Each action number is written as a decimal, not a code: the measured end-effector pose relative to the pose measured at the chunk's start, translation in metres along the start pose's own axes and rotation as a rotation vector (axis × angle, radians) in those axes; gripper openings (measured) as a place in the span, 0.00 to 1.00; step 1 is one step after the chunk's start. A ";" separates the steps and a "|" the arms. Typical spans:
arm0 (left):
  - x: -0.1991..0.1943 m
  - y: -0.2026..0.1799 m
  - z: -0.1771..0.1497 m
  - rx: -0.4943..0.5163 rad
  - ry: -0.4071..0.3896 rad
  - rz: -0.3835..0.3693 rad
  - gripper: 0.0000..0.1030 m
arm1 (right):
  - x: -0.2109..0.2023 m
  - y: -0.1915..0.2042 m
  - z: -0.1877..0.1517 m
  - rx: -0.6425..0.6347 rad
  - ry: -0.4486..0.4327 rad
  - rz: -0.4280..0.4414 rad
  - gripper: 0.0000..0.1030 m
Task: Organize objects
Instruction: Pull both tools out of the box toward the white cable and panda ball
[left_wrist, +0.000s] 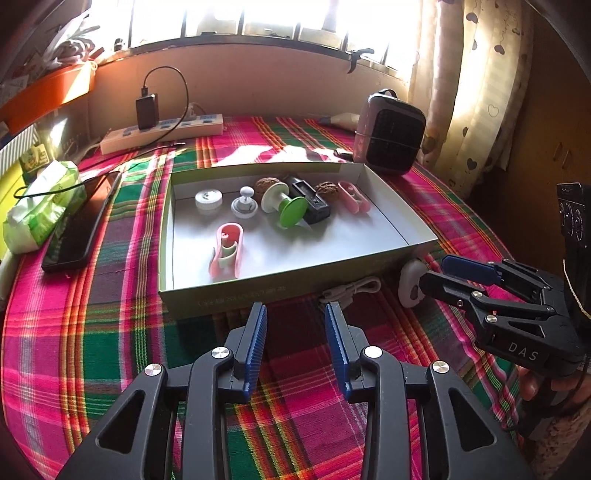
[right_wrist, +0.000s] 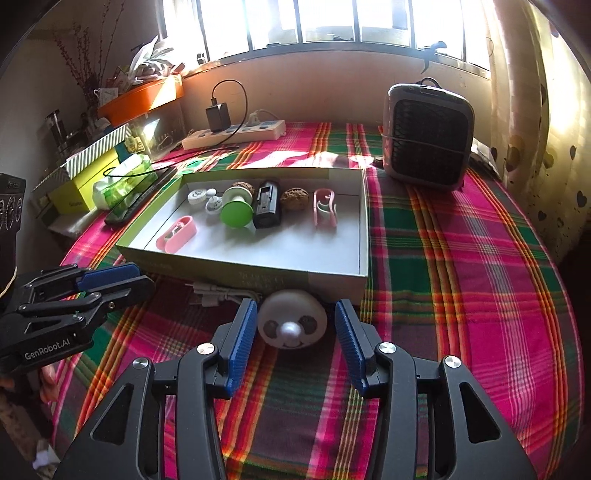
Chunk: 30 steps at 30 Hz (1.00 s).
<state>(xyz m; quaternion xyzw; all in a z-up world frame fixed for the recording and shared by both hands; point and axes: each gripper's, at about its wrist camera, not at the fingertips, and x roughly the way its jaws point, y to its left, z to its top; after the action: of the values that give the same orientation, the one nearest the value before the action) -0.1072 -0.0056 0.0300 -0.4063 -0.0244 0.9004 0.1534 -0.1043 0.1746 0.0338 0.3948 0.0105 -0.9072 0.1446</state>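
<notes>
A shallow cardboard box (left_wrist: 291, 288) (right_wrist: 332, 278) sits on the plaid cloth and holds several small items: two pink clips (left_wrist: 227, 251) (right_wrist: 324, 206), a green-and-white spool (left_wrist: 284, 205) (right_wrist: 236, 206), a black device (right_wrist: 266, 205), walnuts (right_wrist: 293, 199) and white knobs (left_wrist: 208, 199). A white panda-face toy (right_wrist: 291, 323) (left_wrist: 410, 282) lies on the cloth in front of the box, between the open fingers of my right gripper (right_wrist: 295, 314) (left_wrist: 439, 269). A white cable (left_wrist: 351, 290) (right_wrist: 218, 293) lies beside it. My left gripper (left_wrist: 295, 317) (right_wrist: 125, 277) is open and empty in front of the box.
A small heater (right_wrist: 428, 136) stands at the back right. A power strip with a charger (left_wrist: 162, 129) lies at the back. A phone (left_wrist: 77, 229) and a tissue pack (left_wrist: 40, 206) lie left of the box. Curtains hang on the right.
</notes>
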 end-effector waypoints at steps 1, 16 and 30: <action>0.002 -0.001 -0.001 0.001 0.005 -0.007 0.30 | 0.000 -0.001 -0.002 0.002 0.002 0.002 0.46; 0.020 -0.003 0.000 -0.002 0.051 -0.057 0.30 | 0.023 0.003 0.002 -0.001 0.057 0.034 0.55; 0.033 -0.017 0.008 0.057 0.068 -0.095 0.34 | 0.025 -0.011 0.002 0.030 0.070 -0.026 0.55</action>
<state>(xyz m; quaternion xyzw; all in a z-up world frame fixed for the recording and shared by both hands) -0.1293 0.0207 0.0137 -0.4306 -0.0127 0.8781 0.2082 -0.1247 0.1790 0.0158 0.4282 0.0068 -0.8948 0.1264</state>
